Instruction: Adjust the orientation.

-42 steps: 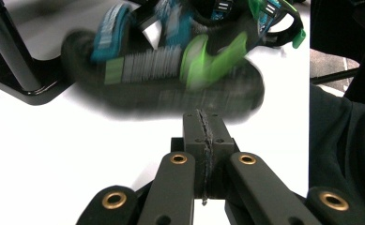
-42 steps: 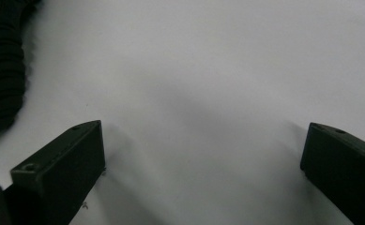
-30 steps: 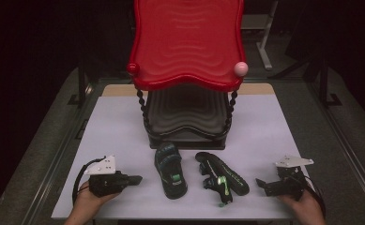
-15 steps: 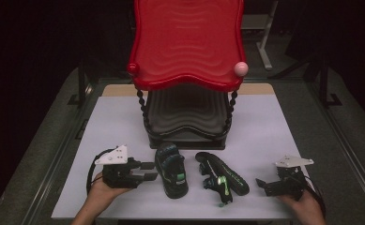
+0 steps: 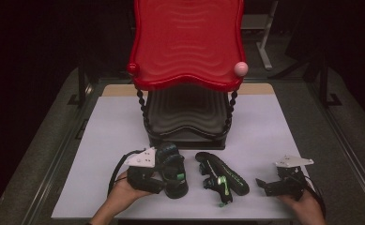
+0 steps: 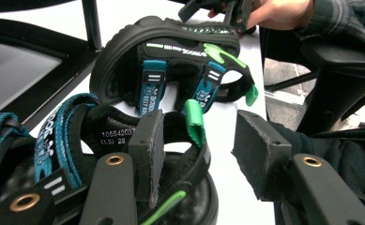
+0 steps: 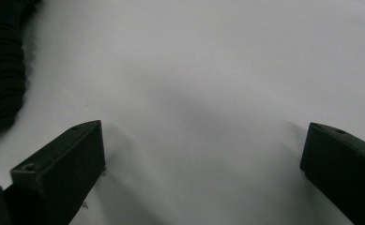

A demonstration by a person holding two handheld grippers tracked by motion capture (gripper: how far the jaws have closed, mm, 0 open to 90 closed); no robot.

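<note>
Two black sandals with teal straps and green tabs lie on the white table in front of a rack. The left sandal (image 5: pixel 173 171) (image 6: pixel 77 140) stands upright on its sole. The right sandal (image 5: pixel 222 180) (image 6: pixel 171 47) lies tipped on its side. My left gripper (image 5: pixel 163 182) (image 6: pixel 199 136) is open and straddles the left sandal's side: one jaw is inside by the footbed, the other outside. My right gripper (image 5: pixel 265 185) (image 7: pixel 201 140) rests open on the bare table right of the sandals, nothing between its jaws.
A two-tier rack stands behind the sandals, with a red wavy top shelf (image 5: pixel 187 42) and a black lower shelf (image 5: pixel 187 117). A pink knob (image 5: pixel 240 68) sits on its right corner. The white table top (image 5: pixel 274 122) extends on both sides. The right sandal's ribbed sole (image 7: pixel 2 70) lies left of my right gripper.
My left gripper has moved right, from the table's left part up to the left sandal, and now has its jaws about the sandal's side. The right gripper has stayed put.
</note>
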